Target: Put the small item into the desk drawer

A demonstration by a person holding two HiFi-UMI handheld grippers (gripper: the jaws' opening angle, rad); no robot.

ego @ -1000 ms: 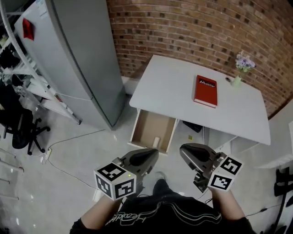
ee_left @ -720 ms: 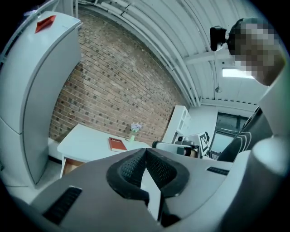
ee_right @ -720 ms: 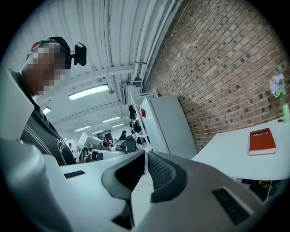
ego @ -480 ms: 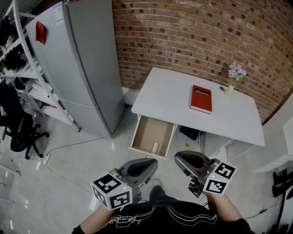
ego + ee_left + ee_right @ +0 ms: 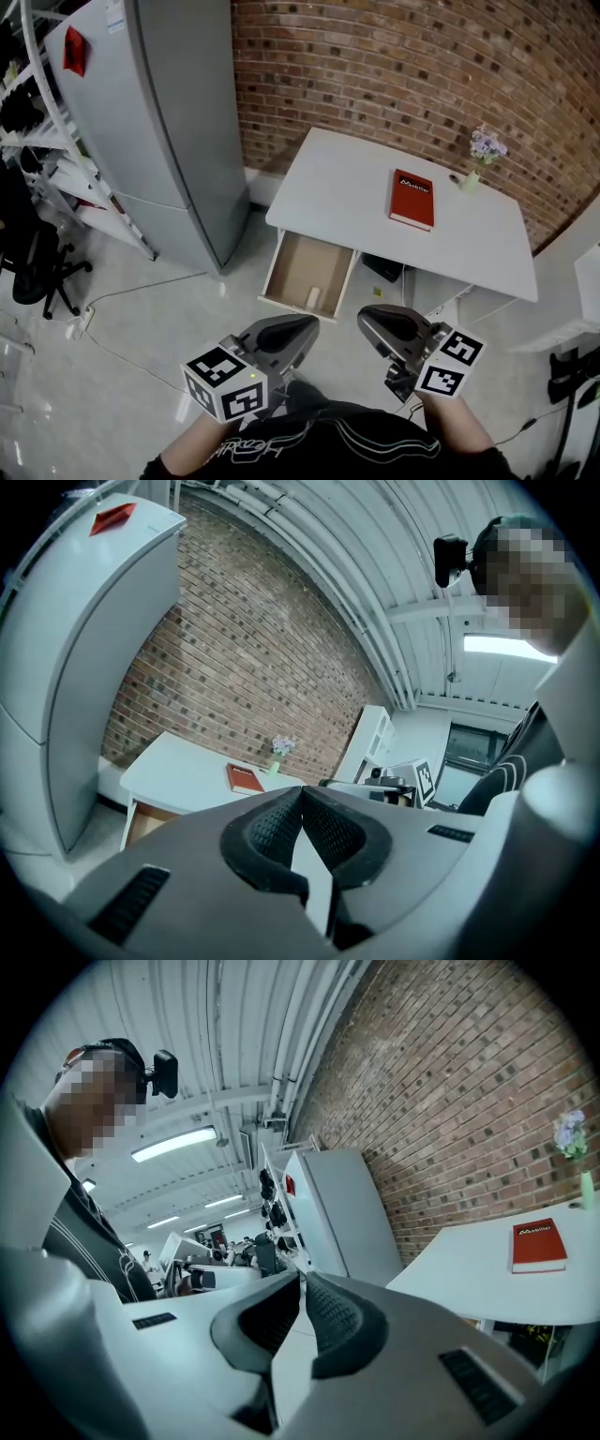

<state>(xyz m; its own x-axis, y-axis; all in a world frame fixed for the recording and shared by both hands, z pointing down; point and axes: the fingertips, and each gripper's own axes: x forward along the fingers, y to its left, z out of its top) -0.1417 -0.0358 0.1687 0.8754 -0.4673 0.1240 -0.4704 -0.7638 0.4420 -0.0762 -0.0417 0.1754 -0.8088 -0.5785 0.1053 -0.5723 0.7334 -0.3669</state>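
The white desk (image 5: 356,192) stands against the brick wall with its drawer (image 5: 292,266) pulled open. A small pale item (image 5: 314,298) lies inside the drawer near its front right corner. Both grippers are held low, close to the person's body and well short of the desk. My left gripper (image 5: 311,322) is shut with nothing between its pads (image 5: 281,822). My right gripper (image 5: 364,317) is shut and empty too, its fingertips (image 5: 323,1302) meeting. The drawer (image 5: 150,822) also shows under the desk in the left gripper view.
A red book (image 5: 412,199) and a small vase of flowers (image 5: 475,169) sit on the desk. A grey fridge (image 5: 169,122) stands left of the desk, and shelving and an office chair (image 5: 42,267) are further left. Cables run over the pale floor (image 5: 169,309).
The head view has shifted a little, and both grippers sit slightly lower and further left in it. Both stay shut and empty. The drawer stays open with the item inside.
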